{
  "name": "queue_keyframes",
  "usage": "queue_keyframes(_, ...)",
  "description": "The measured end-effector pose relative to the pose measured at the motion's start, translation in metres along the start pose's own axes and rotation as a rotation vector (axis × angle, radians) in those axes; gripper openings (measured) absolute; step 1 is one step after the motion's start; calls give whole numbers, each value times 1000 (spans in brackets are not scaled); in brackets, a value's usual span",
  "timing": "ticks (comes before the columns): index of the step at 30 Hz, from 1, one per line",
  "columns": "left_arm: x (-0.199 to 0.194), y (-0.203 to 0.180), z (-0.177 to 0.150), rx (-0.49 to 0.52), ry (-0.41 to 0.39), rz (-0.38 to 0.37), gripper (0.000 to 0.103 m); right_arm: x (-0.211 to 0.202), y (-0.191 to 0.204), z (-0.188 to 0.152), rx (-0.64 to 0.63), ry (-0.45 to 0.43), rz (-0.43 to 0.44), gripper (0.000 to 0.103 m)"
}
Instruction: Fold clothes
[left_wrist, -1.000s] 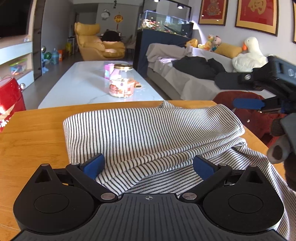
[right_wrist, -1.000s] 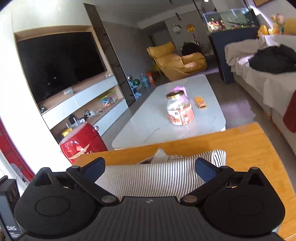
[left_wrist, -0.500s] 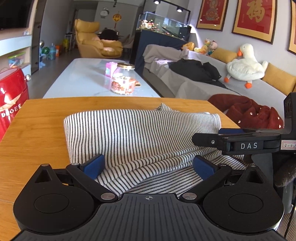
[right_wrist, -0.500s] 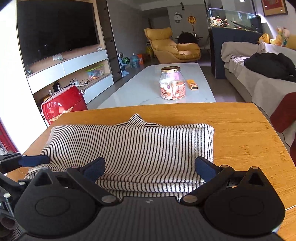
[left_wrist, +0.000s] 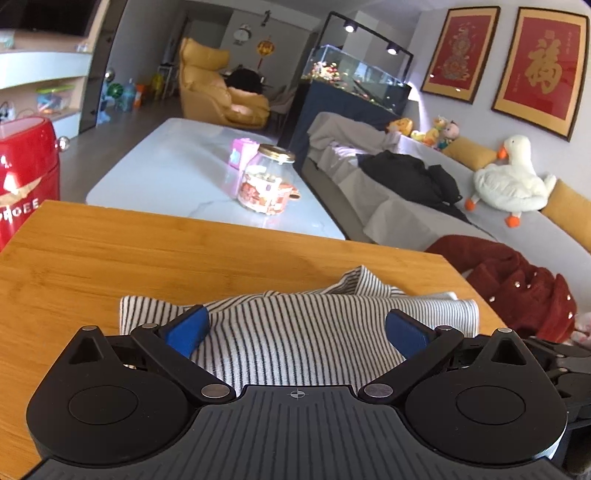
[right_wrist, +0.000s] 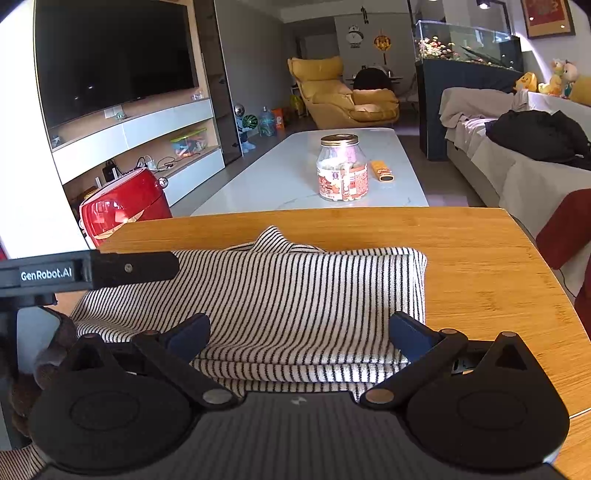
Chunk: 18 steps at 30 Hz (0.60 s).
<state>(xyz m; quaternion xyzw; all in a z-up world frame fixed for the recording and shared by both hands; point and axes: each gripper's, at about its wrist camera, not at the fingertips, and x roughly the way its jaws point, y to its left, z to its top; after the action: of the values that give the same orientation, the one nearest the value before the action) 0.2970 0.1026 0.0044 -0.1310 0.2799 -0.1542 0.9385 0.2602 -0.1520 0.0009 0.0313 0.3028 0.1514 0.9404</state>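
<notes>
A black-and-white striped garment (left_wrist: 295, 328) (right_wrist: 295, 295) lies folded in layers on the wooden table (left_wrist: 129, 258) (right_wrist: 480, 258). Its collar pokes up at the far edge. My left gripper (left_wrist: 297, 328) is open and sits over the garment's near part, its blue pads wide apart with nothing between them. My right gripper (right_wrist: 299, 338) is also open, low over the stacked near edge of the cloth. The left gripper's body shows as a black bar at the left of the right wrist view, beside a gloved hand (right_wrist: 44, 354).
Past the table stands a white coffee table (right_wrist: 295, 173) with a glass jar (right_wrist: 342, 168). A red appliance (right_wrist: 122, 206) stands at the left. A grey sofa (left_wrist: 424, 206) with a dark red garment (left_wrist: 517, 288) lies right of the table.
The left gripper has pulled back and risen, so the garment now looks smaller and farther below it. The right gripper stayed low over the cloth's near edge. Both stay open.
</notes>
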Motion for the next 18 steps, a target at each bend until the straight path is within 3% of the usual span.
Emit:
queue_keyframes(5, 0, 7, -1, -34, 0, -18, 103, -1, 1, -1, -6, 0, -3, 103)
queue_keyframes(11, 0, -6, -5, 28, 11, 34, 103, -8, -6, -4, 10, 6, 40, 103)
queue_keyframes(18, -10, -8, -11, 30, 6, 35, 103, -13, -9, -6, 15, 15, 69, 103)
